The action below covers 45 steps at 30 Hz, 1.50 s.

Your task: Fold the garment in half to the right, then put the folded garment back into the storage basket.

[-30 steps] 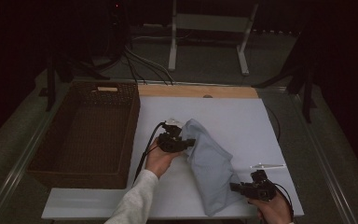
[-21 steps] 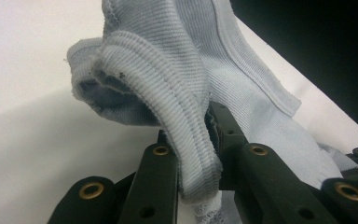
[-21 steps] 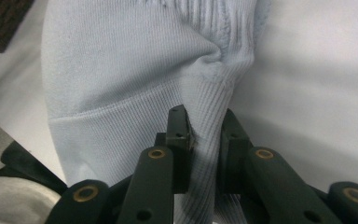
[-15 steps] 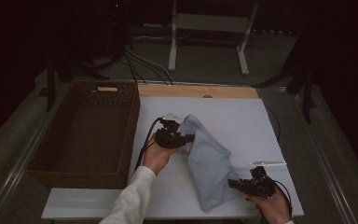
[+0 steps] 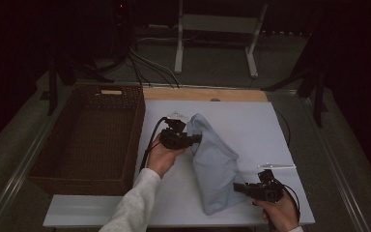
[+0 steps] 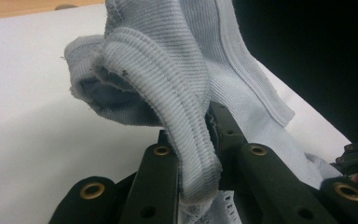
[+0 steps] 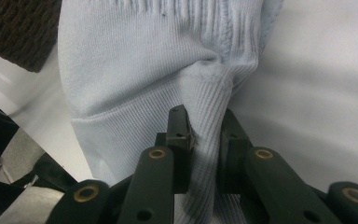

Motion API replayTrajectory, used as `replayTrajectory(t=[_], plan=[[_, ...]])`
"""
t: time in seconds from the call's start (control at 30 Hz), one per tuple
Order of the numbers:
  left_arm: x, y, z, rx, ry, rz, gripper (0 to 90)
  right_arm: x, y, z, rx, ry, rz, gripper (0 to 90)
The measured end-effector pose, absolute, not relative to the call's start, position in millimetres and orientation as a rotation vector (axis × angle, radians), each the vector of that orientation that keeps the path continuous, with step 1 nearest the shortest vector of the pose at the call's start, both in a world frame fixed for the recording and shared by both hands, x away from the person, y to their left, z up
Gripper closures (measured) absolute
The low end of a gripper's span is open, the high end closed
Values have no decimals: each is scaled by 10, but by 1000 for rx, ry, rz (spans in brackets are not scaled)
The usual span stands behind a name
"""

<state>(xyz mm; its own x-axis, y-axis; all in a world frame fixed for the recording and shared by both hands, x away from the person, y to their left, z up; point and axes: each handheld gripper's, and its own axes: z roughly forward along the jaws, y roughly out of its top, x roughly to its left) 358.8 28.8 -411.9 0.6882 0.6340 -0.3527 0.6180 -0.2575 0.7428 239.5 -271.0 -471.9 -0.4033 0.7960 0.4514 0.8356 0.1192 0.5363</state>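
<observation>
Here each hand-held gripper [image 5: 196, 139] [image 5: 237, 187] pinches the pale garment [image 5: 215, 164].

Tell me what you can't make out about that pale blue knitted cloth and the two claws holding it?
- Pale blue ribbed knit garment: bunched in the high view, so its type stays unclear.
- Left claw: ribbed hem covers the pads in the left gripper view.
- Right claw: fabric fold hides the pad faces.
- Dark woven wicker basket: interior too dim.

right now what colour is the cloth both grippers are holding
Pale blue-grey ribbed knit garment, seen best in the left gripper view.
</observation>
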Motion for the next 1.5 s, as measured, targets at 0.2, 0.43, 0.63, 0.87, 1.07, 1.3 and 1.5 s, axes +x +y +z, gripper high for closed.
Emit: replayTrajectory(t=[0.2,0.43,0.63,0.87,1.07,1.3,1.5], plan=[[3623,297,-4080,1956,976,36,828,2424,-2647,-4683,-1651,-2309,-1185,792],[3641,332,-4056,1963,984,49,828,2457,-2551,-4632,-1618,-2317,-1203,792],[3659,367,-4037,1965,995,60,828,2484,-2487,-4598,-1597,-2323,-1212,792],[3679,393,-4007,1968,1003,70,828,2517,-2427,-4561,-1579,-2313,-1229,792],[3695,415,-3974,1964,1008,78,828,2544,-2381,-4544,-1567,-2297,-1247,792],[3713,444,-3943,1959,1019,82,828,2573,-2293,-4510,-1550,-2295,-1261,793],[3707,478,-3908,1954,1023,96,828,2601,-2220,-4479,-1534,-2309,-1269,793]])
